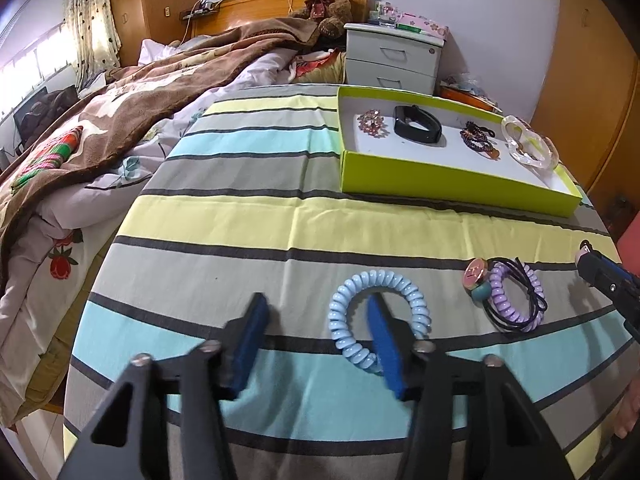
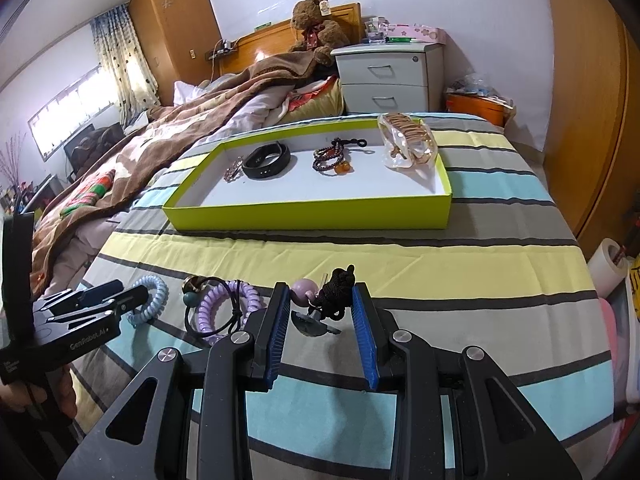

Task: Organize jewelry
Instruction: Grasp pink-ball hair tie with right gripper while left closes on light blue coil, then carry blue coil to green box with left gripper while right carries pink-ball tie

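A lime-green tray point(image 1: 440, 176) point(image 2: 304, 212) lies on the striped bed. It holds a pink bead bracelet point(image 1: 373, 122), a black band point(image 1: 418, 125) point(image 2: 266, 160), a dark bead bracelet point(image 1: 478, 138) point(image 2: 332, 158) and a clear bangle point(image 1: 530, 142) point(image 2: 408, 142). My left gripper point(image 1: 318, 310) is open, its right finger inside a light blue spiral hair tie point(image 1: 378, 316) point(image 2: 150, 300). A purple spiral tie with black elastics point(image 1: 516, 296) point(image 2: 224, 310) lies to the right. My right gripper point(image 2: 320, 300) is open around a pink-bead ornament with a black knot point(image 2: 338, 292).
A brown blanket and quilt point(image 1: 100, 152) are heaped on the bed's left. A white nightstand point(image 1: 394, 58) and a teddy bear point(image 1: 324, 0) stand behind the tray. A wooden wardrobe point(image 2: 584, 100) lines the right side.
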Action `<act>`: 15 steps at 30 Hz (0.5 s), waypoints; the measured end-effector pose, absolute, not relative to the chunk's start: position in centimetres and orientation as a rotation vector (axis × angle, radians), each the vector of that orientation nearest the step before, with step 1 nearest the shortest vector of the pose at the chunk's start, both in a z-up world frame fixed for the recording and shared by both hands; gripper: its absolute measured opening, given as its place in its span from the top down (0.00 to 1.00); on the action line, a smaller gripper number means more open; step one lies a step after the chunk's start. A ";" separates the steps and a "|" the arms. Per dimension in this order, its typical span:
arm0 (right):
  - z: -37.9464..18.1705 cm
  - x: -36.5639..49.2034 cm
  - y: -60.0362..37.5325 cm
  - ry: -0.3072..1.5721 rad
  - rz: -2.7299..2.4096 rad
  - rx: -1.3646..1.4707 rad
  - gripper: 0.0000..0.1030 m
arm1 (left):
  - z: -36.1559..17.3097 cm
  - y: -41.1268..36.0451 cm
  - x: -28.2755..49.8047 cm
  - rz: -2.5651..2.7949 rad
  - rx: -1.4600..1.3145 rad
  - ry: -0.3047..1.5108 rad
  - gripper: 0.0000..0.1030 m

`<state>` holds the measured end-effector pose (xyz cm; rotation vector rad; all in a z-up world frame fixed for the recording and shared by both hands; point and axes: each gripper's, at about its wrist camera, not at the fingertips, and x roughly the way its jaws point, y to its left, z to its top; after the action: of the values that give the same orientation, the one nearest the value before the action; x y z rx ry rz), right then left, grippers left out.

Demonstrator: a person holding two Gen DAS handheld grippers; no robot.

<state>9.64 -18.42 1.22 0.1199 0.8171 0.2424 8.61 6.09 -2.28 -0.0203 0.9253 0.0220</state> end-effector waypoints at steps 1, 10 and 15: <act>1.3 9.6 -18.5 0.816 0.241 0.117 0.68 | -2.2 6.0 8.6 0.017 -0.017 0.924 0.61; 1.3 9.4 -18.5 0.810 0.240 0.114 0.68 | -2.0 5.9 8.6 -0.003 -0.039 0.915 0.89; 1.4 9.3 -18.5 0.809 0.240 0.113 0.68 | -1.7 6.0 8.3 -0.012 -0.055 0.905 0.89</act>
<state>9.34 -18.54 1.42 0.1134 0.8090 0.2401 8.29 5.97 -1.72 -0.0546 0.9047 -0.0121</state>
